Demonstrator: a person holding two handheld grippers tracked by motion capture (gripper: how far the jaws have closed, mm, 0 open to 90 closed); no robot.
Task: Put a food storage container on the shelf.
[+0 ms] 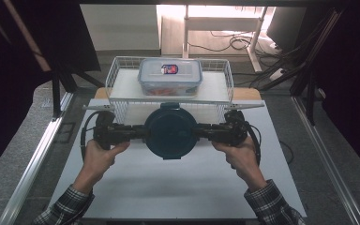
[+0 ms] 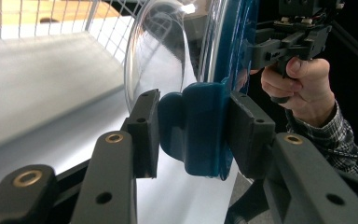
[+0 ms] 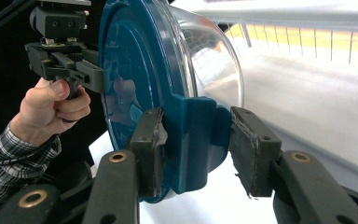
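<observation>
Our left gripper [image 2: 193,135] and right gripper [image 3: 193,154] each clamp a side latch of the round blue-lidded container [image 1: 170,132] — held in the air between them, above the white table [image 1: 183,183]. If one hand lags, we judge a latch could slip from its pads. Farther on — the wire basket [image 1: 114,70] rim could catch the bowl; the rectangular box [image 1: 170,77] fills its middle.

Grey carpet floor [image 1: 9,154], dark curtains [image 1: 28,37] both sides, bright light at back.
</observation>
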